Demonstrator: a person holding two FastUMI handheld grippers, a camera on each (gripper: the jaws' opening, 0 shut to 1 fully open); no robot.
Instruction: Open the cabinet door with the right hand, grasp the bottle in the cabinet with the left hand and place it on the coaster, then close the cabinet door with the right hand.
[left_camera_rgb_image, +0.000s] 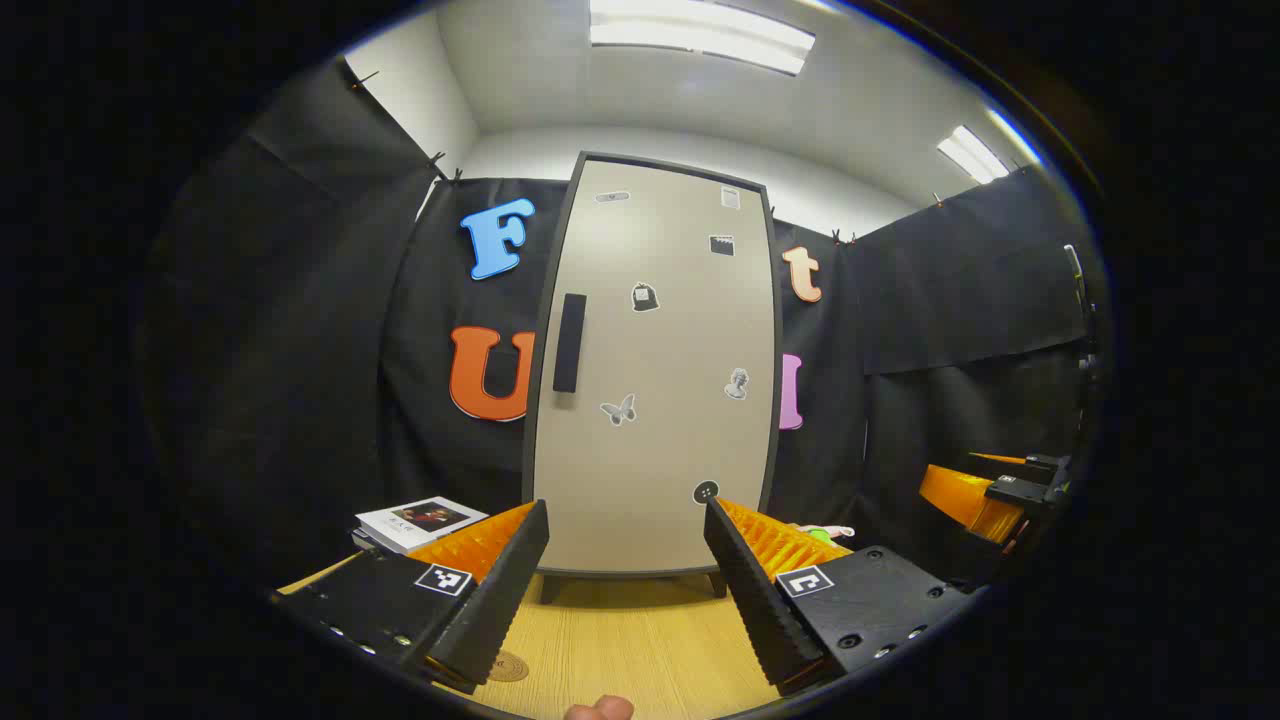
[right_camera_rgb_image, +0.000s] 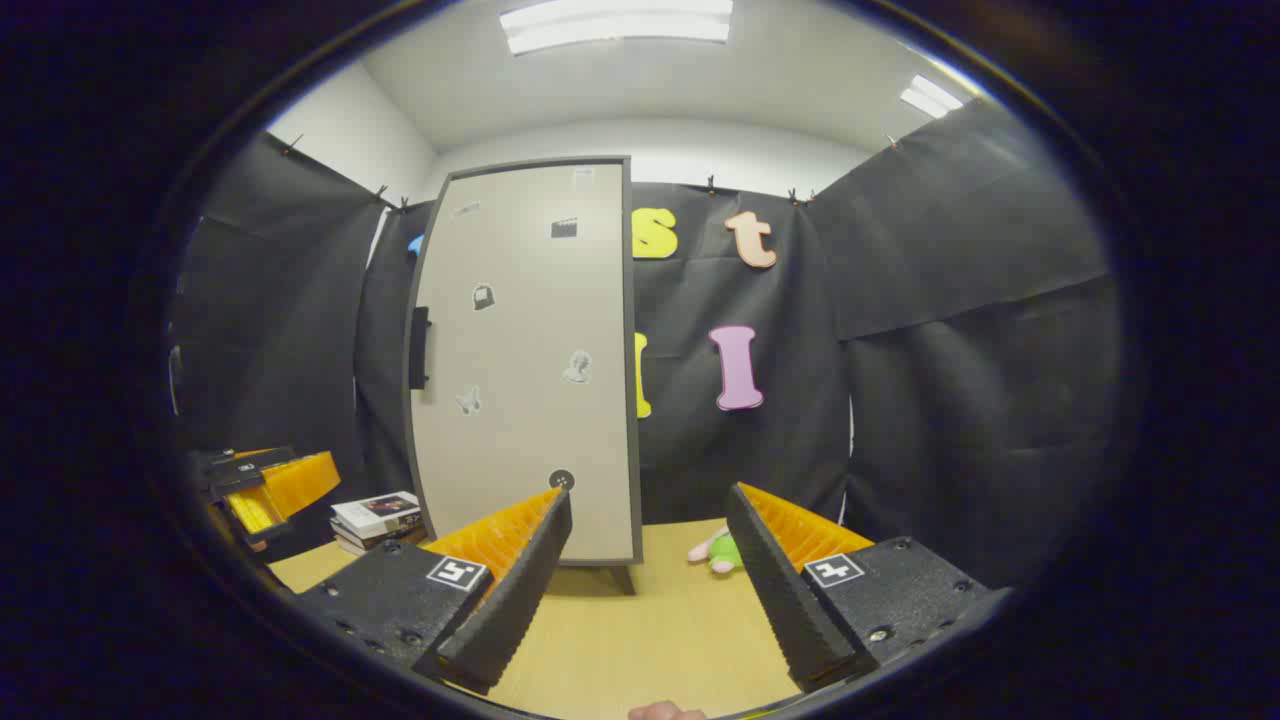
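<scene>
Cabinet door (left_camera_rgb_image: 655, 370): we see it shut, handle (left_camera_rgb_image: 569, 343) at 9 o'clock on the panel.
Bottle: unseen; we judge it behind the door, or moved off.
Coaster (left_camera_rgb_image: 507, 666): bare on the tabletop (left_camera_rgb_image: 620, 640), 6 o'clock.
Left tongs (left_camera_rgb_image: 625, 590): wide apart, holding nothing.
Right tongs (right_camera_rgb_image: 648, 575): wide apart, empty.
Care: for any pull, we square the fingers on the handle.

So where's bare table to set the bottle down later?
The bare table in front of the cabinet is the widest patch, with the coaster at its left by the left tongs. More bare wood lies right of the cabinet up to the green toy. The left corner is crowded with books.
</scene>
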